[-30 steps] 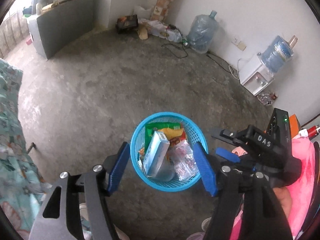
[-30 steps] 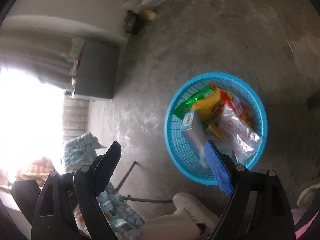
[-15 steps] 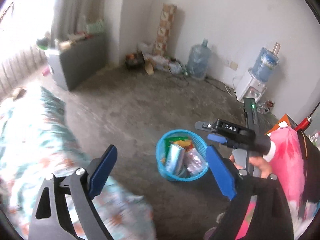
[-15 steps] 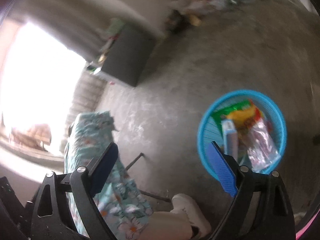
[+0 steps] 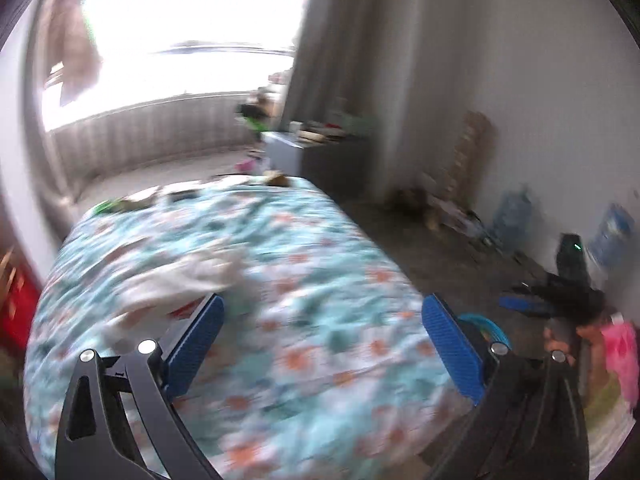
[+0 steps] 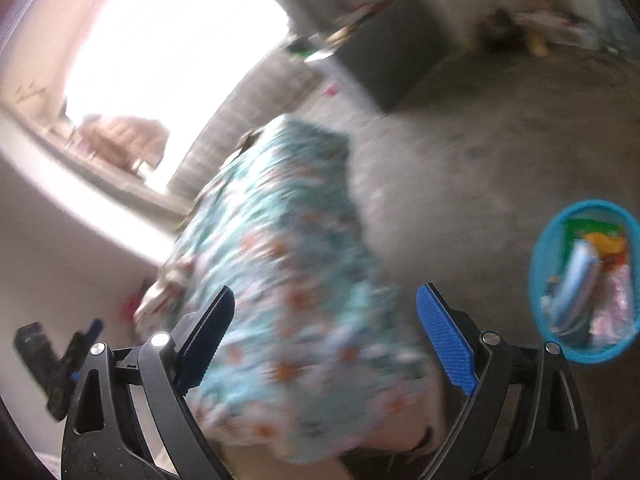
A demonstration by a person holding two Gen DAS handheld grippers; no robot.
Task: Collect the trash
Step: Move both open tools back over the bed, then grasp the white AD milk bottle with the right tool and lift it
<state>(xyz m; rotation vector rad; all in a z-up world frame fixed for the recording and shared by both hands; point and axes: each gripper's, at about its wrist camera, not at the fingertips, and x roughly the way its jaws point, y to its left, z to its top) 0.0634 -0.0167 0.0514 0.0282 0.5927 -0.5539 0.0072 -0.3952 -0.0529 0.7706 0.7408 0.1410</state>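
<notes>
Blue-padded left gripper (image 5: 322, 340), its jaws just widened, and right gripper (image 6: 326, 332) both gape empty above the floral bed (image 5: 280, 280); the trash-filled blue basket (image 6: 584, 280) sits on the floor beside that bed.

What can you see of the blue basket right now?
The basket is a round, bright blue plastic tub with a latticed wall, standing upright on the bare grey floor at the right edge of the right wrist view. It is filled with wrappers: a green packet, something yellow and red, a pale blue box, a clear crinkled bag. Neither gripper touches it. In the left wrist view only a sliver of rim shows behind a finger.
</notes>
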